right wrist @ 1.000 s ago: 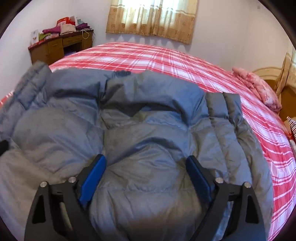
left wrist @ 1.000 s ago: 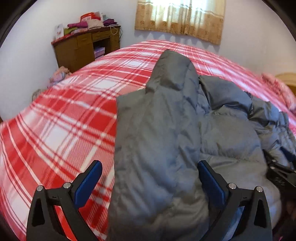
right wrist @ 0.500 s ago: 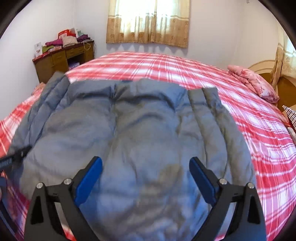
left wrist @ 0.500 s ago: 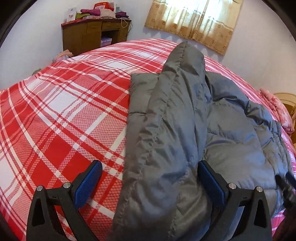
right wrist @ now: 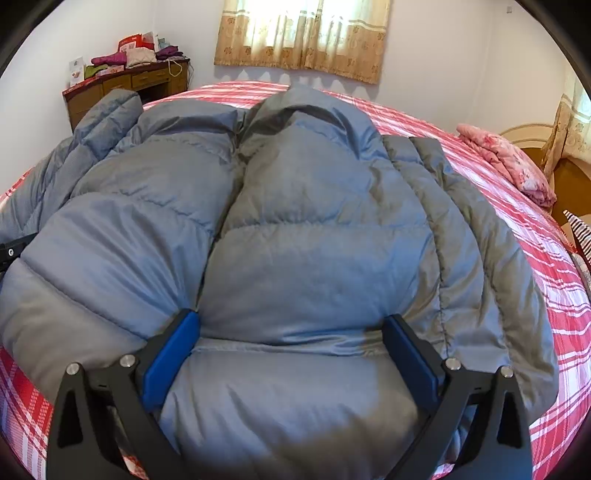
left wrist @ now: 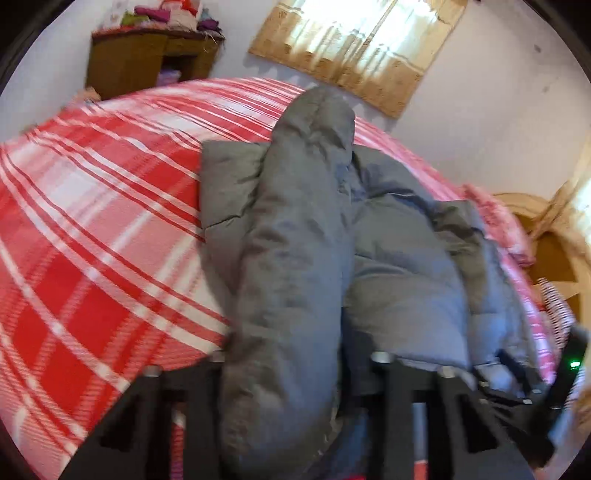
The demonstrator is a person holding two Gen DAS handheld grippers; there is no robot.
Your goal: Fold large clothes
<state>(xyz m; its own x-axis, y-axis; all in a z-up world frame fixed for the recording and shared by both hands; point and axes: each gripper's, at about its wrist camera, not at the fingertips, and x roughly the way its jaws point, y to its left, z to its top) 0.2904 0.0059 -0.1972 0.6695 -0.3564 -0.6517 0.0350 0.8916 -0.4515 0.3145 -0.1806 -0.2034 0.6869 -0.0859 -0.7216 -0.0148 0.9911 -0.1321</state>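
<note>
A large grey puffer jacket (right wrist: 314, 221) lies spread on a bed with a red-and-white plaid cover (left wrist: 92, 240). One sleeve (left wrist: 295, 240) runs as a long padded roll from the far side toward me. My left gripper (left wrist: 291, 358) is closing its jaws, and the sleeve's near end is bunched tight between the fingers. In the right wrist view my right gripper (right wrist: 291, 332) hovers low over the jacket's near hem. Its jaws are opening wide; the blue pads (right wrist: 170, 354) stand on either side of a padded panel without pinching it.
A wooden desk (right wrist: 129, 85) piled with folded clothes stands by the far wall, under a curtained window (right wrist: 303, 33). A pink folded blanket (right wrist: 506, 158) lies at the bed's right end by the wooden headboard (right wrist: 565, 177). Bare plaid cover stretches left of the jacket.
The left jaws have gone from wide apart to closed in on the sleeve, and that view has rolled. The right gripper has come forward and lower over the jacket's hem.
</note>
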